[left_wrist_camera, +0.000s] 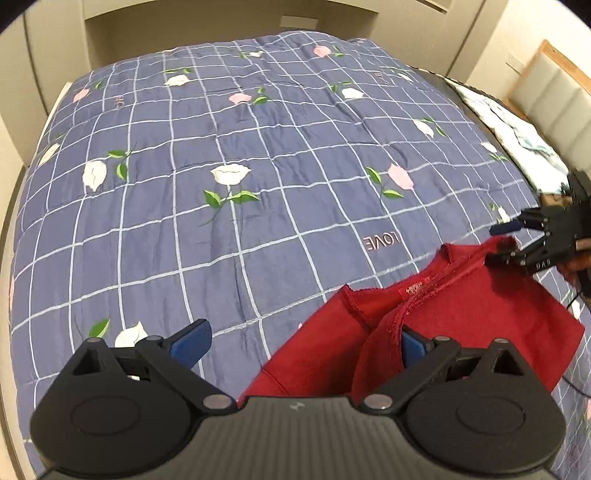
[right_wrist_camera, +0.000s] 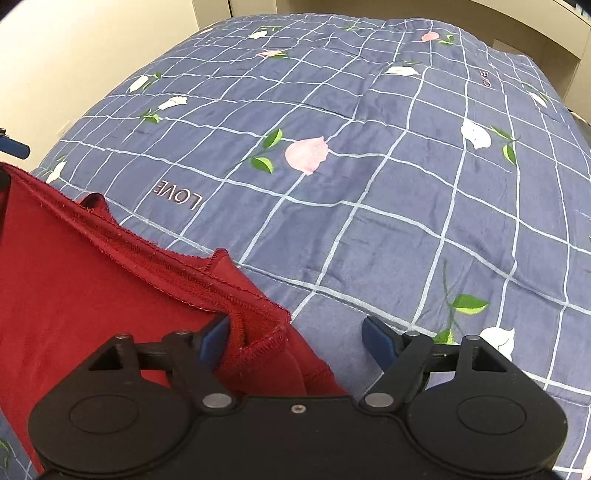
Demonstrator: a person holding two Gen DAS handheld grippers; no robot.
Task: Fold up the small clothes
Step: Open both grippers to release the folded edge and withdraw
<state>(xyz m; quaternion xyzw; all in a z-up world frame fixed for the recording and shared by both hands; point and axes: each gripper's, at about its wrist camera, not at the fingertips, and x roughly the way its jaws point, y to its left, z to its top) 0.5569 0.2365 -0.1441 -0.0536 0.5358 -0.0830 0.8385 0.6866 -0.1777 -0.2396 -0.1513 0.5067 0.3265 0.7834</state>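
A dark red garment lies rumpled on the blue checked quilt, inside out, with its neck label and raw seams showing. My left gripper stands open over its left part; the cloth rests against the right fingertip without being pinched. My right gripper is at the garment's far right corner. In the right wrist view the right gripper is open, and the red garment has a hemmed edge bunched against the left fingertip. Only bare quilt lies by the other finger.
The quilt, printed with tulips and "LOVE", covers the whole bed. A pale patterned pillow and a padded headboard lie at the right. Cream cupboards stand behind the bed. A thin black cable hangs by the right hand.
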